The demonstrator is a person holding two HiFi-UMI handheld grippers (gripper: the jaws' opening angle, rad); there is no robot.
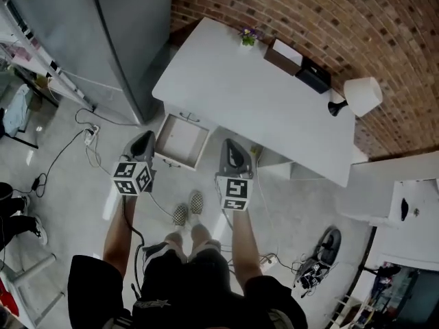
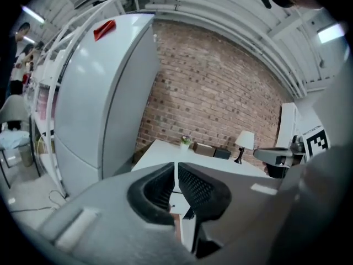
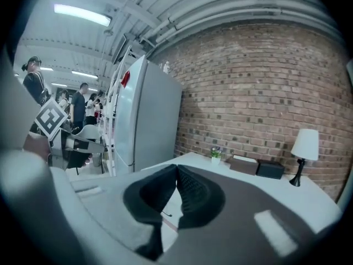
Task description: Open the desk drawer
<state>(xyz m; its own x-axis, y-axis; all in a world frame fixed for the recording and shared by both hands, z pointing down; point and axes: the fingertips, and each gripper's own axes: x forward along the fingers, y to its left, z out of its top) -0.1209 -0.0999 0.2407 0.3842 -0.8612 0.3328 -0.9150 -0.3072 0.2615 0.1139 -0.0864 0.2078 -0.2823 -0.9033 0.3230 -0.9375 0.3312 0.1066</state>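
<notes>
The white desk [image 1: 240, 94] stands against the brick wall. Its left drawer [image 1: 180, 142] is pulled out and looks empty, with a thin handle [image 1: 169, 162] on its front. My left gripper [image 1: 145, 137] hangs just left of the drawer's front, apart from it, jaws shut on nothing. My right gripper [image 1: 230, 144] is held to the right of the drawer, before the desk's edge, also shut and empty. In the left gripper view the left gripper [image 2: 175, 167] points level at the desk [image 2: 165, 150]. In the right gripper view the right gripper [image 3: 176, 169] points across the desktop [image 3: 242, 181].
A grey fridge [image 1: 123, 33] stands left of the desk, with a white shelf rack [image 1: 34, 53] beyond it. A lamp [image 1: 360, 96], small plant [image 1: 248, 37], brown box [image 1: 285, 55] and black box [image 1: 313, 76] sit on the desktop. Cables [image 1: 89, 139] lie on the floor.
</notes>
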